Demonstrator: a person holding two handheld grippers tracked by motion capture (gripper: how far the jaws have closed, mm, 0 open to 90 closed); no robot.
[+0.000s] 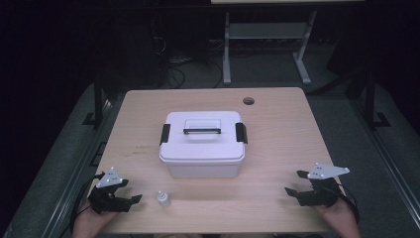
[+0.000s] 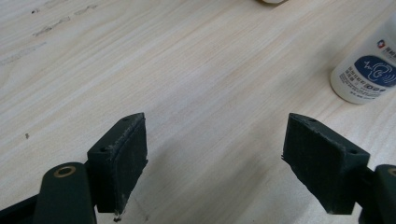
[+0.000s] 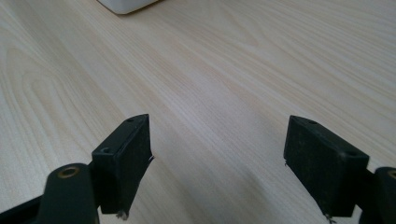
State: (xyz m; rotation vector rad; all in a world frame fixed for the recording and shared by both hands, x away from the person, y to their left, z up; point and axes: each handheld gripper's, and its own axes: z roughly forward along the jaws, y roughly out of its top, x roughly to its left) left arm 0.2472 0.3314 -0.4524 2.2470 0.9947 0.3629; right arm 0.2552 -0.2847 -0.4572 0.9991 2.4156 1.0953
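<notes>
- Black, with a grey three-cornered plate on top, the left gripper (image 1: 132, 199) sits at the near left corner of the bench (image 1: 277, 148), held in a hand that enters from the bottom edge of the high view.
- Its fingers (image 2: 122, 154) are spread wide with nothing between them; in the left gripper view, bare wood grain shows in the gap.
- The left gripper points toward the middle of the bench, just above or on the surface; which of the two cannot be told.
- A small white bottle (image 1: 163, 198) stands upright just beside the left gripper, on its right, apart from the fingers. In the left gripper view the bottle (image 2: 369, 74) shows a blue label and lies beyond the right-hand finger, outside the gap.
- A white plastic box (image 1: 203, 145) stands at the centre of the bench, behind the bottle and well apart from both grippers. Its lid is on, with a black clip at each end and a dark-edged handle lying flat on top.
- A round hole (image 1: 248, 101) is set in the bench top near the far edge, behind and to the right of the box.
- The right gripper (image 1: 293, 183) sits at the near right corner, pointing left toward the box.
- Its fingers (image 3: 125, 158) are spread wide and hold nothing; a corner of the box (image 3: 126, 5) shows far ahead at the top of the right gripper view.
</notes>
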